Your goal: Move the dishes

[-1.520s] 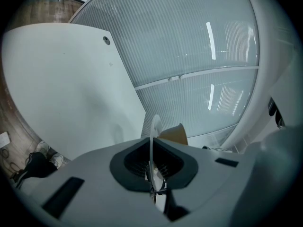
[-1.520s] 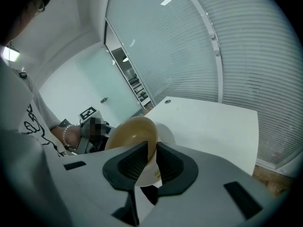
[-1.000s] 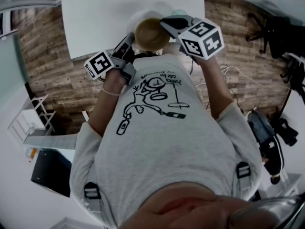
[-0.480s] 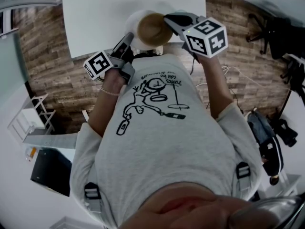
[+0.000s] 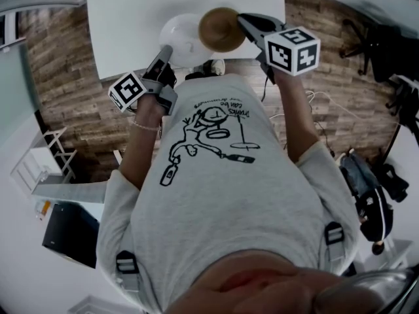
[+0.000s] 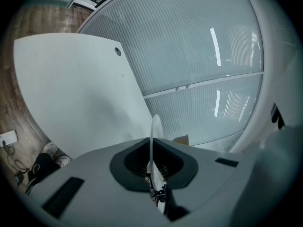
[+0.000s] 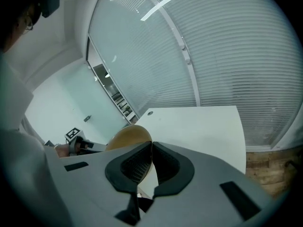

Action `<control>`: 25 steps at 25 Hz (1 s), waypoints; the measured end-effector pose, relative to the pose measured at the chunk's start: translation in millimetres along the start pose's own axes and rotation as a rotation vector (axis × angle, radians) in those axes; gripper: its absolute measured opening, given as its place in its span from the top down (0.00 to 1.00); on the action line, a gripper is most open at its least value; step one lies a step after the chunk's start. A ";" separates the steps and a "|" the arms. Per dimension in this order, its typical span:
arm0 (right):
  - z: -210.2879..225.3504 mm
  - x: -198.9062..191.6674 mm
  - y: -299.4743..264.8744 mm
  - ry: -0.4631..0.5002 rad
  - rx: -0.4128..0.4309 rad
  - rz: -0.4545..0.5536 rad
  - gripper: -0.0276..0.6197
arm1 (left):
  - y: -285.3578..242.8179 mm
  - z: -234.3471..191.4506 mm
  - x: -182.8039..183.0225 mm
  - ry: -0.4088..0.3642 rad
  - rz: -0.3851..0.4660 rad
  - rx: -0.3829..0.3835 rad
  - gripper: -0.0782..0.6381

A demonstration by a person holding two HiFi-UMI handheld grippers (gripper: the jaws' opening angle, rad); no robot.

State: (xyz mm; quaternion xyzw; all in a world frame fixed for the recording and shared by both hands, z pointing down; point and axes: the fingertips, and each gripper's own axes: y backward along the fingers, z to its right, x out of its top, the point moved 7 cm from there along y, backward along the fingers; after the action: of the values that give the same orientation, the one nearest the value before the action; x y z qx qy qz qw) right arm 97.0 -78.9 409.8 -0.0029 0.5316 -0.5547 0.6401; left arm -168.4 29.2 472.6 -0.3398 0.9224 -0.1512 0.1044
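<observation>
A white plate hangs over the near edge of the white table, and my left gripper is shut on its near rim. In the left gripper view the plate stands edge-on, pinched in that left gripper. A brown bowl is held just right of the plate, with my right gripper shut on its rim. In the right gripper view the bowl curves up left of the right gripper, whose pads clamp its wall. A sliver of the bowl shows beyond the plate.
The table stands against a wall of window blinds. Wooden floor surrounds it. A black office chair is at the right, cables and shoes lie near the table's edge.
Both grippers have moved forward over the table. The bowl shifted right and away from the plate, so the plate now shows clearly at its left.
</observation>
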 end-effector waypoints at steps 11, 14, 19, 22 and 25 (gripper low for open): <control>31.5 -24.8 -1.2 -0.235 -0.095 0.109 0.90 | 6.0 -8.9 11.7 -0.008 0.023 0.020 0.88; 35.6 -35.8 -5.1 -0.309 -0.097 0.125 0.90 | 6.8 -11.1 13.8 -0.004 0.029 0.029 0.88; 42.1 -56.6 -9.3 -0.416 -0.130 0.158 0.90 | 8.1 -12.6 14.5 -0.008 0.037 0.039 0.88; 45.5 -65.9 -11.4 -0.454 -0.161 0.175 0.90 | 7.7 -13.0 14.5 -0.009 0.039 0.040 0.88; 47.8 -77.6 -16.5 -0.494 -0.183 0.179 0.90 | 6.9 -15.0 14.5 -0.009 0.042 0.046 0.88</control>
State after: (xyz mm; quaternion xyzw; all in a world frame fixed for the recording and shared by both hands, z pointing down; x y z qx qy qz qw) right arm 132.0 -58.0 492.9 -0.1488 0.4055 -0.4282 0.7938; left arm -187.8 27.7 482.8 -0.3185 0.9251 -0.1686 0.1197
